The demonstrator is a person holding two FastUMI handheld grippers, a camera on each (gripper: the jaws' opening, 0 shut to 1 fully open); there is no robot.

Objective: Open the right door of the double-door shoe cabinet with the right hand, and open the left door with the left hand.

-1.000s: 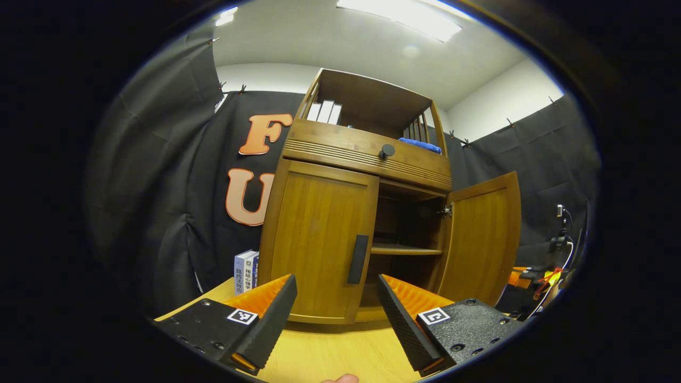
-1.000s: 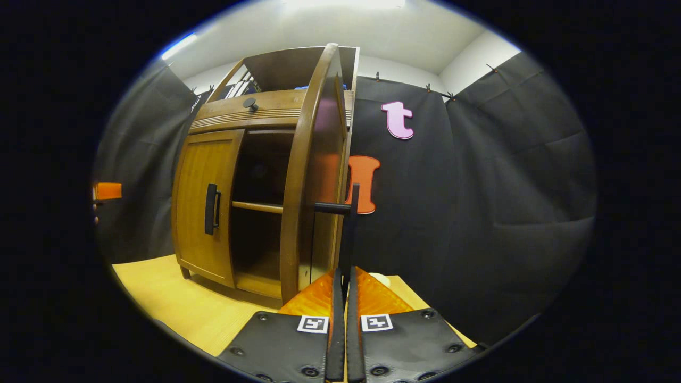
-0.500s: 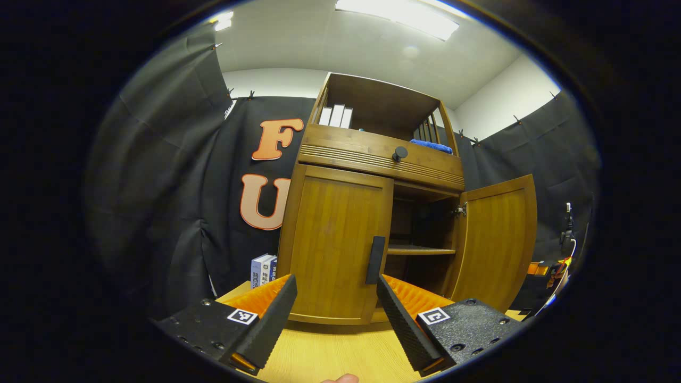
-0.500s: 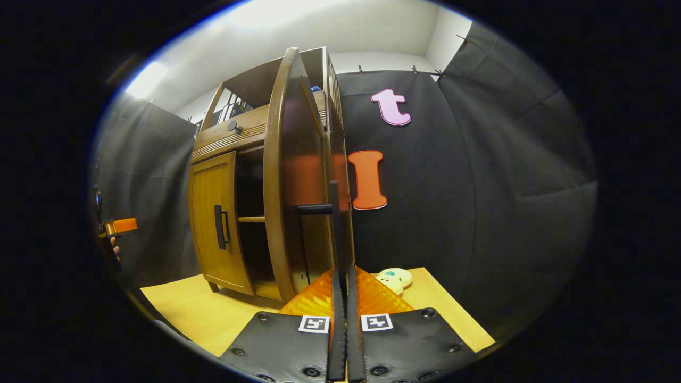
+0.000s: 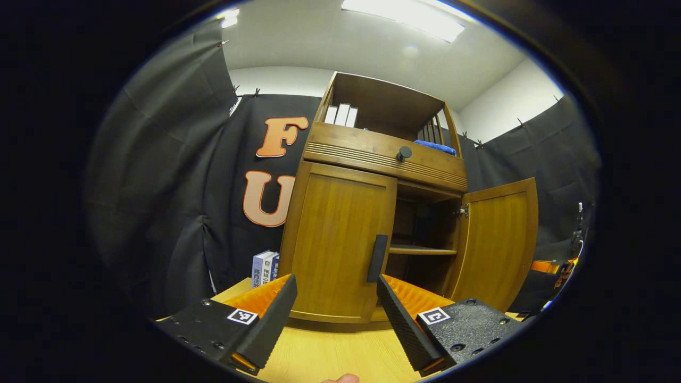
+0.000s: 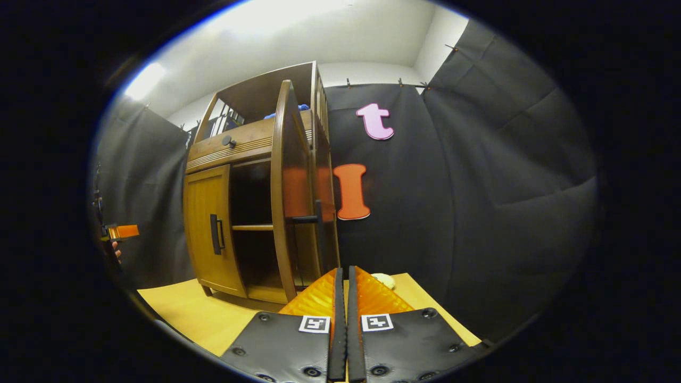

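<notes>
The wooden shoe cabinet stands on the table ahead. Its left door is closed, with a dark vertical handle at its right edge. The right door hangs wide open, baring an inner shelf. My left gripper is open, low in front of the left door and apart from its handle. In the right gripper view the right door shows edge-on, its handle a little left of and beyond my right gripper, which is shut with nothing between its fingers. The left gripper shows far left.
Books stand left of the cabinet on the light wooden table. A drawer with a round knob sits above the doors, with a blue cloth on the top shelf. A small plush toy lies behind the open door.
The right gripper has come off the right door's handle and drawn back, still shut. The right door has swung a bit wider. The left gripper has shifted slightly left and stays open.
</notes>
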